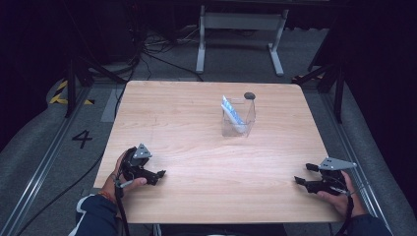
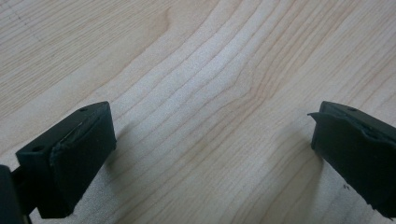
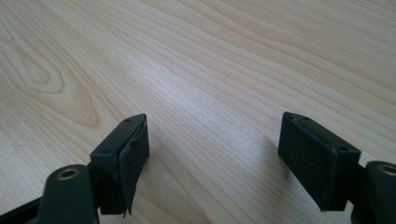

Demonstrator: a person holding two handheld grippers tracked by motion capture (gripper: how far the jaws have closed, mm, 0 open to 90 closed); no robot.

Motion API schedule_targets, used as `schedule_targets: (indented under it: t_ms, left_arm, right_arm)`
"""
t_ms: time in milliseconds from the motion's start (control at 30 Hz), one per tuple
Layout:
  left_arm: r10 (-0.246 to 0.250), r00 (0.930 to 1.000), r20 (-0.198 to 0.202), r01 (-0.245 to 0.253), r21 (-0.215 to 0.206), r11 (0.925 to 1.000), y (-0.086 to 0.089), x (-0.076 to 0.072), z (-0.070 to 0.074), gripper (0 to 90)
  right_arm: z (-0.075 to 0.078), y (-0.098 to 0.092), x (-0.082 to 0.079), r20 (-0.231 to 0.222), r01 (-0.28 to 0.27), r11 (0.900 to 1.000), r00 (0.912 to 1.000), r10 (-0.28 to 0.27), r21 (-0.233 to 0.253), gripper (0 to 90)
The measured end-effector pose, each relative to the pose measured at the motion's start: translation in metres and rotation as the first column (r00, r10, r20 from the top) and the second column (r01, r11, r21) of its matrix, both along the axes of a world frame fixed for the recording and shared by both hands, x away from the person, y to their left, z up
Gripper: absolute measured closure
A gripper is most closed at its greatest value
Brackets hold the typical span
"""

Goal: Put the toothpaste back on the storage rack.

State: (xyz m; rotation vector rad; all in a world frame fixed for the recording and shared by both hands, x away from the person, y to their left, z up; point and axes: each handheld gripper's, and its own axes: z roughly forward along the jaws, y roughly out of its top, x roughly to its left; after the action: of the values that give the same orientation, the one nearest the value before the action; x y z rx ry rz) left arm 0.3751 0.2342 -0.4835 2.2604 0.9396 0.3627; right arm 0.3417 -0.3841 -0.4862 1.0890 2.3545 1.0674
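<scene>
My left gripper [image 1: 158, 176] rests low at the near left of the wooden table [image 1: 196, 147], held by a hand in a dark sleeve. Its jaws stand wide apart over bare wood in the left gripper view [image 2: 212, 149], with nothing between them. My right gripper [image 1: 301, 174] sits at the near right corner, also open and empty [image 3: 212, 154]. A clear plastic box [image 1: 238, 118] stands at the far middle of the table, holding a blue and white packet [image 1: 232, 112]. A small dark round object [image 1: 249, 95] sits at the box's far rim.
Beyond the table's far edge stands a grey metal frame [image 1: 241, 34] with cables on the floor. Black tripod legs [image 1: 78, 78] flank the table's left and right sides. A floor mark "4" [image 1: 81, 138] lies to the left.
</scene>
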Motion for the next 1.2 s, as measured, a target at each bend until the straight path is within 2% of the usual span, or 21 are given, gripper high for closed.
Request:
schedule_targets:
  t_ms: [100, 1200]
  left_arm:
    - [0.007, 0.9999, -0.01, -0.007, -0.009, 0.9999, -0.0006, -0.0009, -0.0003, 0.2]
    - [0.008, 0.9999, -0.009, -0.008, -0.008, 0.9999, -0.0005, -0.0008, -0.0003, 0.2]
  right_arm:
    - [0.0, -0.0001, 0.0001, 0.001, 0.0, 1.0, 1.0, 0.0, 0.0, 25.1]
    - [0.0, 0.0004, -0.0002, 0.0, 0.005, 1.0, 1.0, -0.005, -0.001, 24.6]
